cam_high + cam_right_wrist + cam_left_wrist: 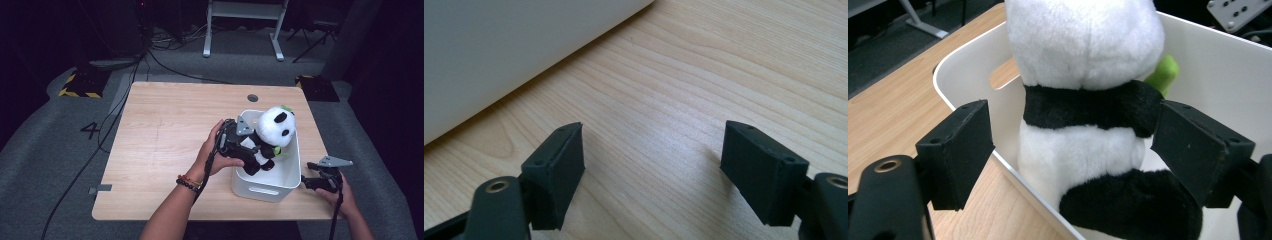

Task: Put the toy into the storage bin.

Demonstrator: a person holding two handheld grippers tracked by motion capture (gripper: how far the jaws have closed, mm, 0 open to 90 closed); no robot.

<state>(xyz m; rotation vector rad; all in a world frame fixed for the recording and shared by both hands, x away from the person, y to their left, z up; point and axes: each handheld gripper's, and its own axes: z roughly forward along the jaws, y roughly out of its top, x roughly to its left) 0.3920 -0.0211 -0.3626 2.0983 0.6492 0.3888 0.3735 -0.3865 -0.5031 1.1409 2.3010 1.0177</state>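
Note:
A black-and-white plush panda (274,127) stands upright in a white plastic bin (292,170) on the right side of the wooden table (165,130). My left gripper (248,150) reaches over the bin's left rim. In the left gripper view its jaws straddle the panda (1083,75) at the black band; the left pad stands clear of the fur and the right one sits at its edge, so my left gripper (1073,155) is open. A green piece (1163,72) pokes out beside the panda. My right gripper (310,181) rests low at the bin's right front corner, open over bare wood (654,170).
The bin's outer wall (499,50) lies just left of the right jaws. A round cable hole (252,98) sits near the table's far edge. Beyond the table are a white desk frame (245,30), floor cables and yellow-black floor tape (80,86).

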